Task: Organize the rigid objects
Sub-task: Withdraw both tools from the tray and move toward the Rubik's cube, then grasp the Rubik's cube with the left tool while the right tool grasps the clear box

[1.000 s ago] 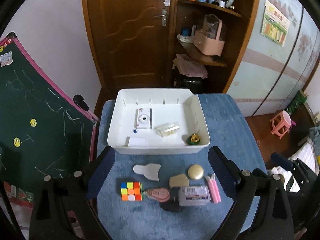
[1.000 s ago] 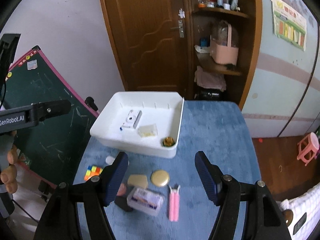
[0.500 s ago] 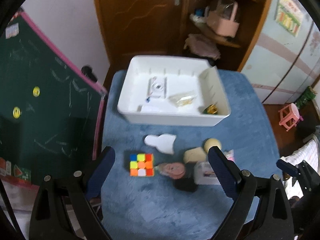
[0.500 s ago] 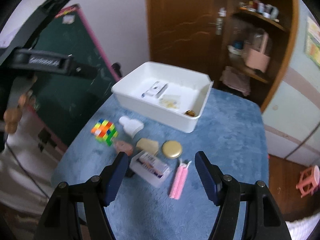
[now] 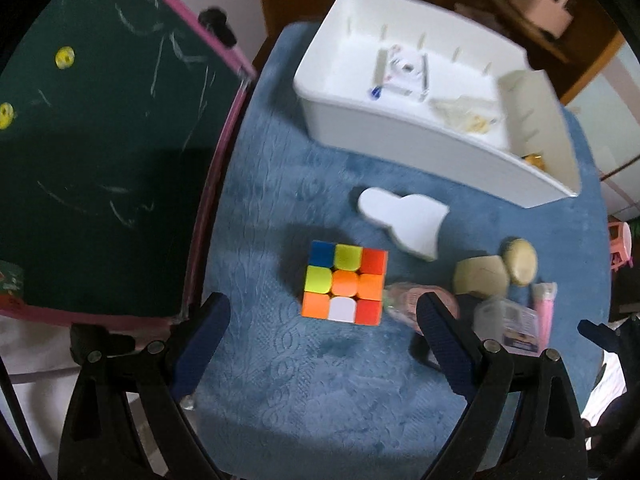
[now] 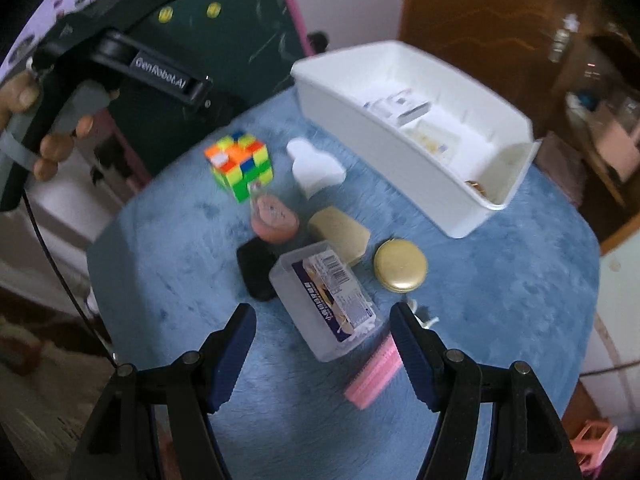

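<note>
A blue-covered table (image 5: 280,380) holds loose items in front of a white bin (image 5: 400,128). My left gripper (image 5: 322,302) points steeply down, open, with the multicoloured puzzle cube (image 5: 344,282) in the gap between its fingers, apart from both. My right gripper (image 6: 323,312) is open above a clear plastic box (image 6: 328,300) with a printed label. Around the box lie a gold round tin (image 6: 400,264), a beige block (image 6: 340,232), a pink round case (image 6: 274,216), a black item (image 6: 258,268), a pink comb-like piece (image 6: 376,376) and a white bottle-shaped piece (image 6: 316,166).
The bin (image 6: 380,128) holds a small white box, a clear packet and a gold trinket. A green chalkboard (image 5: 100,140) leans at the table's left edge. In the right wrist view a person's hand (image 6: 52,144) holds the left gripper's handle. A wooden door and shelves stand behind.
Both grippers have come down toward the table and tipped to look down. The left now frames the cube, the right frames the clear box. Nothing on the table moved.
</note>
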Tool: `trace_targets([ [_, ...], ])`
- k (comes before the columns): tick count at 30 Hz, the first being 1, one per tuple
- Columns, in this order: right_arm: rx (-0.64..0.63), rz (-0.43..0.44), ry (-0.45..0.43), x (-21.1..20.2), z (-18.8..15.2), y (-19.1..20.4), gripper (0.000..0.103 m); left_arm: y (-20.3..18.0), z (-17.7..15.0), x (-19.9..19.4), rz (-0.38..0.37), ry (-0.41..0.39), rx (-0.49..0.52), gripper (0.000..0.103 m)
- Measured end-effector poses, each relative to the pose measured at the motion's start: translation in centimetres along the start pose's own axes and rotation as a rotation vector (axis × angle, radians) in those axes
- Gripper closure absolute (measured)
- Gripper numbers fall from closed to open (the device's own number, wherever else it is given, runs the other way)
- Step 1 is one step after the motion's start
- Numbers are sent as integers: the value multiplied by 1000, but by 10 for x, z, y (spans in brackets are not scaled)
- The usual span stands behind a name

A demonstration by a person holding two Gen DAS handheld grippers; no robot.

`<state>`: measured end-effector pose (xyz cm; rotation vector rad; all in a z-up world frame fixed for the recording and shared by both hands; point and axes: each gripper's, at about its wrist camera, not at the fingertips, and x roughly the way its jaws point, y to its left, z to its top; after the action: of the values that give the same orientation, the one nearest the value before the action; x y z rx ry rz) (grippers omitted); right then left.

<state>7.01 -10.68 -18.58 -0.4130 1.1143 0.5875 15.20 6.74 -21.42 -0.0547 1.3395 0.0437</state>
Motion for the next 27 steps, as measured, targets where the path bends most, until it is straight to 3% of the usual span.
trace_targets([
  [6,-92,23,95,40,15,-11,33,2,7,26,10,66,-20,8],
  [19,-211,171,210,85,31,-14,33,-5,15,60,29,143,-2,8],
  [27,-218,201,224,97,31,-11,36,-15,10,76,50,176,28,8],
])
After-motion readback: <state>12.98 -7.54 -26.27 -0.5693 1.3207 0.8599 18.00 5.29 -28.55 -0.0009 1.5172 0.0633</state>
